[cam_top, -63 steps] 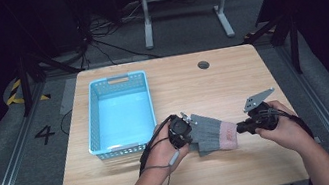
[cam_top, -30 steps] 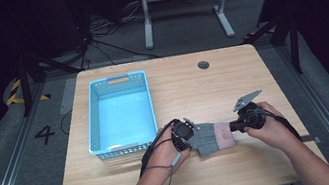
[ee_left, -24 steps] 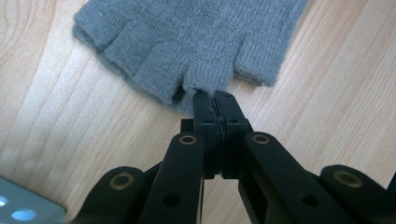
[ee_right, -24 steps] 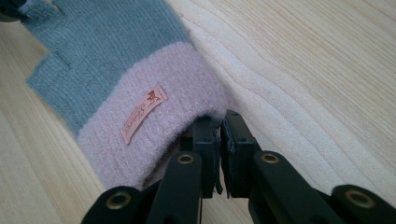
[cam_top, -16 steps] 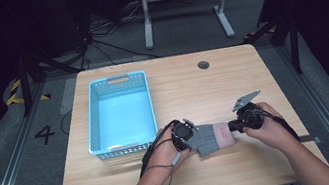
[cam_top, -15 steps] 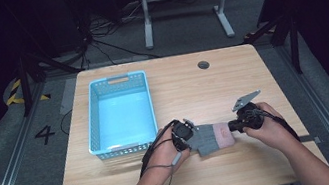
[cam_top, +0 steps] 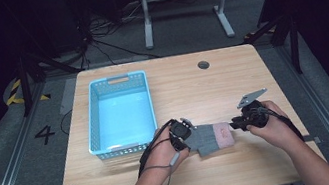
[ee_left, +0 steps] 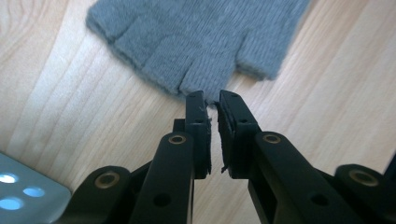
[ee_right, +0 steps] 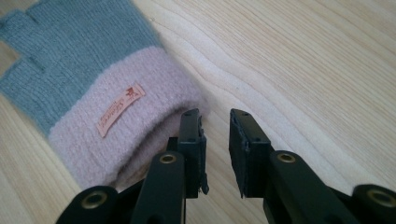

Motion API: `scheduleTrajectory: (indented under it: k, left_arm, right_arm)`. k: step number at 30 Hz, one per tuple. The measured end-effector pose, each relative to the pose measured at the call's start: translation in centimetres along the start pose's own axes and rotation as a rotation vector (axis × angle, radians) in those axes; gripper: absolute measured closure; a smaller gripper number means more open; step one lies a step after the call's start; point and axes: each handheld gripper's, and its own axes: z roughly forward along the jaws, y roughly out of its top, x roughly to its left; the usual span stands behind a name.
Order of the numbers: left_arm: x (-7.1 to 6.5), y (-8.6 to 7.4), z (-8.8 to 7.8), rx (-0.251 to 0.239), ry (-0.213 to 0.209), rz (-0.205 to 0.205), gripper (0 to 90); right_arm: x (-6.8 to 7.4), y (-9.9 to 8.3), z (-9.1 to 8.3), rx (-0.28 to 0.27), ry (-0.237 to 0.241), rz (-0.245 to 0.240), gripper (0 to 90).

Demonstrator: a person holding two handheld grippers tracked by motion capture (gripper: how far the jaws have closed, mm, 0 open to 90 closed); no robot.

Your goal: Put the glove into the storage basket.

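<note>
A grey fingerless glove point(cam_top: 210, 138) with a pink cuff lies flat on the wooden table point(cam_top: 203, 91), near its front edge. My left gripper point(cam_top: 191, 136) is at the glove's finger end. Its jaws have just been opening and stand a narrow gap apart point(ee_left: 212, 100). The glove's point(ee_left: 196, 37) finger edge lies right at their tips, unpinched. My right gripper point(cam_top: 234, 125) is at the cuff end. Its jaws have also just been opening and stand apart point(ee_right: 215, 119) over bare wood. The pink cuff point(ee_right: 93, 130) rests against the outside of one jaw, with nothing between the two.
A light blue plastic basket point(cam_top: 91, 125) stands empty on the table's left half, just beyond my left hand; its corner point(ee_left: 23, 191) is close behind the left jaws. A round cable hole point(cam_top: 203, 64) sits near the far edge.
Since the oldest frame my right hand has shifted slightly left toward the glove. Over the last second both hands and the glove stay where they were.
</note>
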Motion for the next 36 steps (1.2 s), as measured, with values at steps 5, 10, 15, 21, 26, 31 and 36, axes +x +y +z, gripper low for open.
scheduleTrajectory:
  k: [5,10,15,21,26,31,36]
  left_arm:
    - [-0.4,0.2,-0.9,-0.057,-0.010,0.010,76.1]
    - [-0.5,0.3,-1.4,-0.127,-0.019,0.018,66.1]
    - [-0.2,0.6,-1.6,-0.157,-0.029,0.021,62.1]
    - [0.1,0.7,-1.6,-0.185,-0.015,0.045,57.9]
    - [0.0,1.1,-1.6,-0.230,-0.018,0.056,51.6]
    - [-0.1,1.9,-0.9,-0.252,-0.021,0.068,47.6]
    - [-0.3,3.2,0.8,-0.265,0.002,0.085,33.4]
  right_arm:
    - [-0.3,-0.3,-0.6,-0.002,0.004,0.018,75.3]
    - [-0.5,-0.5,-1.5,-0.008,-0.016,0.026,72.6]
    - [-1.1,-1.1,-2.4,-0.012,-0.020,0.058,70.7]
    - [-2.0,-1.9,-3.5,-0.012,-0.030,0.093,67.5]
    - [-2.8,-2.3,-4.2,-0.018,-0.032,0.133,63.2]
    - [-3.3,-2.7,-4.0,-0.001,-0.042,0.155,61.0]
    - [-3.3,-2.6,-4.0,-0.007,-0.033,0.154,59.8]
